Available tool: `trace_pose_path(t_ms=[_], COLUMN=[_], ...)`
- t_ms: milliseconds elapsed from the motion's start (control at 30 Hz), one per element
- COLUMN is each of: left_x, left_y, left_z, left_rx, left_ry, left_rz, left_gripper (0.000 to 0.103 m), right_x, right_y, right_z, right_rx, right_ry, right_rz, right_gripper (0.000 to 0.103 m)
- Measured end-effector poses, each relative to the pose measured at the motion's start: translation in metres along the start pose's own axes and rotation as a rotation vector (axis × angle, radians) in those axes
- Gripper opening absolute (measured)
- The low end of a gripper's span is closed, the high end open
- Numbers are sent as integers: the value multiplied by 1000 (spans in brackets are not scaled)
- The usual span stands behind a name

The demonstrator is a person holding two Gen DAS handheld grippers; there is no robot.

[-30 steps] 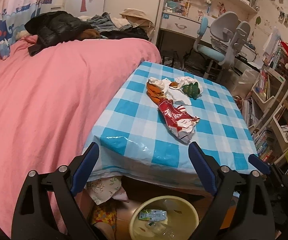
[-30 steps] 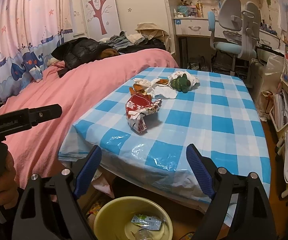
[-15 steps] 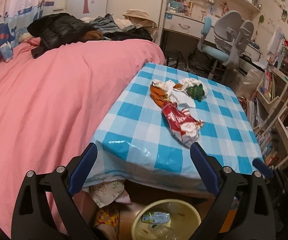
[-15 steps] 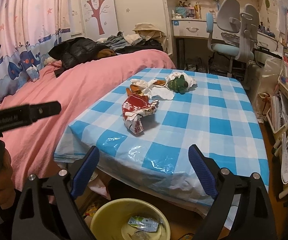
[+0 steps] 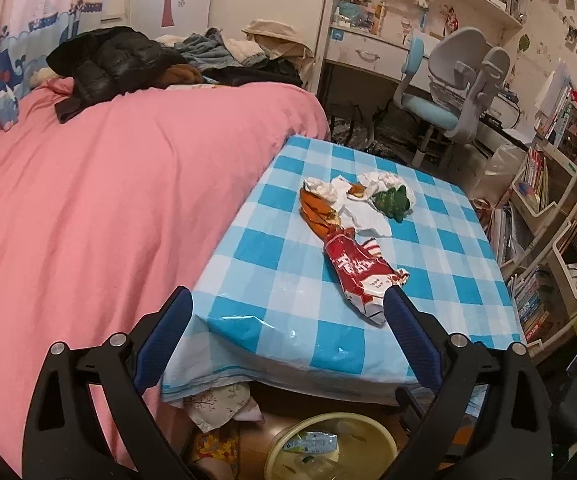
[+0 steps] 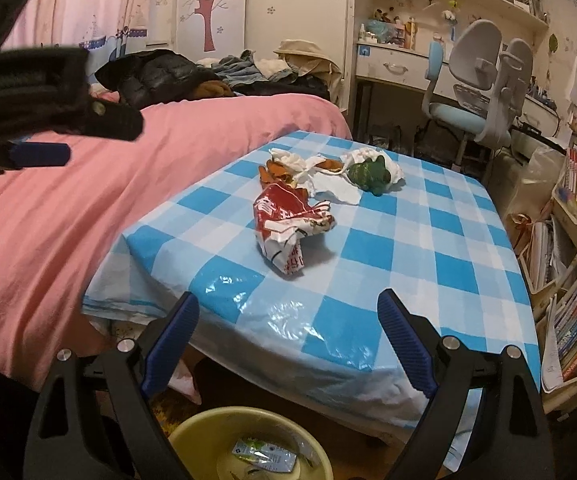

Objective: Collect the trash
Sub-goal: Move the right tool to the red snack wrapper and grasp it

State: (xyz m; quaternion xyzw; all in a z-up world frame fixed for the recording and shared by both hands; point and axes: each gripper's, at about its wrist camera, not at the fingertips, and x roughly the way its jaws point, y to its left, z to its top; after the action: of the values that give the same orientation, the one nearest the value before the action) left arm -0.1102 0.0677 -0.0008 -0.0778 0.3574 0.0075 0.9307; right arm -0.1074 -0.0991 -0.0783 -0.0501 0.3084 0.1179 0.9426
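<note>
- The red snack bag carries large white characters I can't read; the packet in the yellow bin has print too small to make out.
- A pink bed runs along the left of the checked surface; a desk chair stands behind.
- The trash lies mid-surface: the crumpled red bag, an orange wrapper, white tissues, a green wrapper.
- My left gripper has just been opening, empty; my right gripper gapes wide, empty.

A pink bed heaped with dark clothes flanks the checked table; a desk chair stands beyond.
</note>
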Motion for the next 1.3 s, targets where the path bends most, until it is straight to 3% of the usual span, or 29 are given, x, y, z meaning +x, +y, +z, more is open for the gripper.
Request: trace_pose_path(t_ms=[333, 633, 1067, 1300], left_x=[-6, -6, -11, -9], left_y=[17, 16, 18, 14], left_z=[1, 3, 4, 4], left_rx=[-68, -71, -81, -78], left_ry=[-7, -12, -12, -3], left_rz=[30, 29, 8, -5], left_gripper=[95, 95, 95, 95], right_x=[10, 25, 64, 92], right_y=[2, -5, 11, 3], right_z=[13, 29, 49, 49], right_rx=[26, 23, -53, -47], right_ry=[-4, 5, 21, 80], right_rz=[-37, -86, -58, -59], right_gripper=[88, 88, 88, 88])
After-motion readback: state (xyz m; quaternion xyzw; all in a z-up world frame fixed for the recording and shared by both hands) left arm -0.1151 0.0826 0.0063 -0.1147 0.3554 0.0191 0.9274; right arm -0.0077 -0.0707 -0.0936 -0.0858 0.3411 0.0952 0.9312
